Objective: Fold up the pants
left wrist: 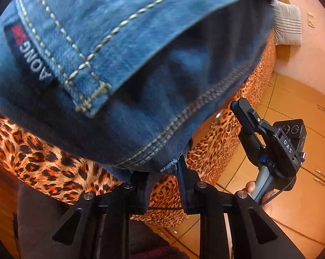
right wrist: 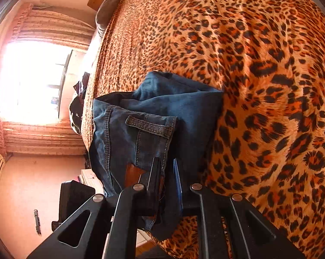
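Blue denim pants (left wrist: 119, 64) fill the left wrist view, showing a back pocket, tan stitching and a dark label. My left gripper (left wrist: 162, 170) is shut on a hem edge of the denim, just above the leopard-print bed cover (left wrist: 43, 161). In the right wrist view the pants (right wrist: 158, 108) lie bunched on the bed near its edge. My right gripper (right wrist: 165, 172) is shut on the waistband, beside a belt loop and a brown patch. The right gripper (left wrist: 240, 108) also shows at the right of the left wrist view, held by a hand (left wrist: 255, 190).
The leopard cover (right wrist: 259, 64) spreads wide to the right of the pants. A striped pillow (left wrist: 287, 26) lies at the bed's far end. An orange tiled floor (left wrist: 292, 112) runs beside the bed. A bright curtained window (right wrist: 32, 79) and a black box (right wrist: 73, 196) are on the left.
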Tool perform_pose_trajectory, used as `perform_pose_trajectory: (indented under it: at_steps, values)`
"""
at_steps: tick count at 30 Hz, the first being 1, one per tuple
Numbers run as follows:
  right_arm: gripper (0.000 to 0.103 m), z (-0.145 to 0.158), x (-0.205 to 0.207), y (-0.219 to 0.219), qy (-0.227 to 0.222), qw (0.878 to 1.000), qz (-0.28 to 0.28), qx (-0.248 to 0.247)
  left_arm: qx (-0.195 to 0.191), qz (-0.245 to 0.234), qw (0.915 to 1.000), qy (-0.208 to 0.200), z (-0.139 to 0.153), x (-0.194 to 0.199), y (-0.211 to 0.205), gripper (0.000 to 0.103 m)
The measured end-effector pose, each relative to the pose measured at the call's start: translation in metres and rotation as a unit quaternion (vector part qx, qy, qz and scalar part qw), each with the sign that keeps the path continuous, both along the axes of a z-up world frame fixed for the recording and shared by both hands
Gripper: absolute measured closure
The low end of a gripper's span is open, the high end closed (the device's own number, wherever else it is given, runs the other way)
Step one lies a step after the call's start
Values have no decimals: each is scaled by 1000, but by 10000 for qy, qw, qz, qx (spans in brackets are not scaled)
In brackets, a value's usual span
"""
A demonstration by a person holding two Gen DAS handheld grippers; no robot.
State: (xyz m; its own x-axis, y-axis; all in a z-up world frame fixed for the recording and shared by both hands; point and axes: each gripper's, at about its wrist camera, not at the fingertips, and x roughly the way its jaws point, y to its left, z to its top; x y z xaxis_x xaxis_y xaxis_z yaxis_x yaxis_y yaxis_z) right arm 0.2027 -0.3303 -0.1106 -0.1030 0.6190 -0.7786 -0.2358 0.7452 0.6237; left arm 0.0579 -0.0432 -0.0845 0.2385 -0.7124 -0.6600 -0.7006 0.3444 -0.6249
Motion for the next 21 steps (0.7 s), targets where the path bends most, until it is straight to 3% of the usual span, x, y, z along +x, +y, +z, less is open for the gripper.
perform_pose_trajectory:
  at_steps: [2,4,6,7,8,15,16,17,19,21]
  values:
    - [87,-5,-1,-2,84,9999,-70,85,-109,107,9999,-15,-3,1,2,83]
    - [86,7,0,-5,-51,9983,-183,550,97,-38,9997,-226,8,4,4,83]
    - [66,17,6,-7,-180,9963,-153,824,332,-219,9987,-308,14,7,3,82]
    - [46,19,10,-4,-245,9963,-145,805,329,-214,9987,-316,14,8,2,82]
    - [43,20,14,1,-347,9968,-122,706,339,-206,9988,-302,13,9,1,82]
    - [43,-3,33,46,-189,9962,409,741,127,-26,9996,-262,4,3,10,82]
    - [46,-7,33,50,-161,9965,451,690,94,9,9996,-257,4,3,11,82]
    - [60,-7,31,52,-177,9963,511,673,81,32,9996,-264,5,2,12,82]
    - [76,-1,27,55,-241,9953,641,691,92,37,9996,-252,7,2,14,82]
    - [80,13,19,55,-348,9948,658,698,79,28,9998,-179,9,0,15,82]
